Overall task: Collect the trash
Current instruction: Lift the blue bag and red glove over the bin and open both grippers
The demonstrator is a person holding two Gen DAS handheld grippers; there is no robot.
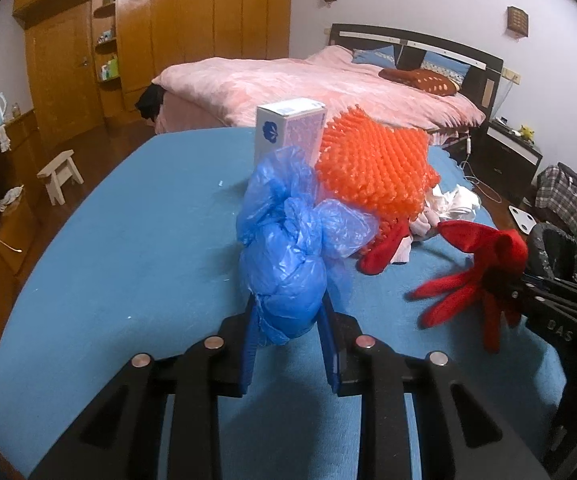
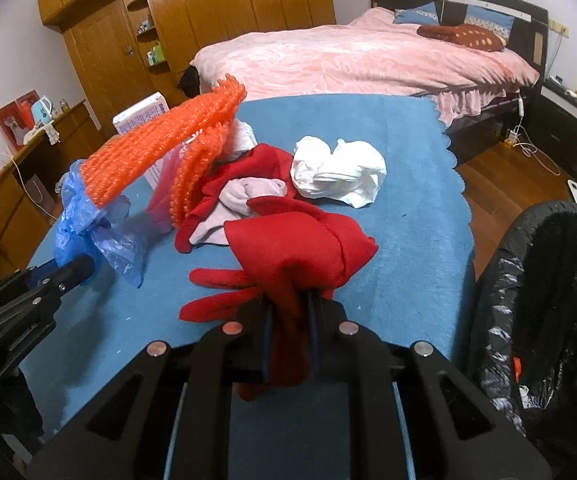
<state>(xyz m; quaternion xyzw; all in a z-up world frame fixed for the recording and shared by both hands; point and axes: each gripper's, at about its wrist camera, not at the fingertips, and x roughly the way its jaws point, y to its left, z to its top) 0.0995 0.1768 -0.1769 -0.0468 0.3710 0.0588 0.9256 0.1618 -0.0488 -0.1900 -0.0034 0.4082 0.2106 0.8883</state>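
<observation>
Blue plastic bag (image 1: pixel 284 264) fills the left tool (image 1: pixel 288 344); one red glove (image 2: pixel 288 256) fills the right tool (image 2: pixel 290 344).

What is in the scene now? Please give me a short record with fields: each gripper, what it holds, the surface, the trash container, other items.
left gripper: jaws shut on the blue plastic bag
right gripper: jaws shut on the red glove
surface: blue cloth
trash container: black-lined bin, to the right of the cloth
other items: orange mesh, white box standing upright, white cloth, pink cloth
</observation>
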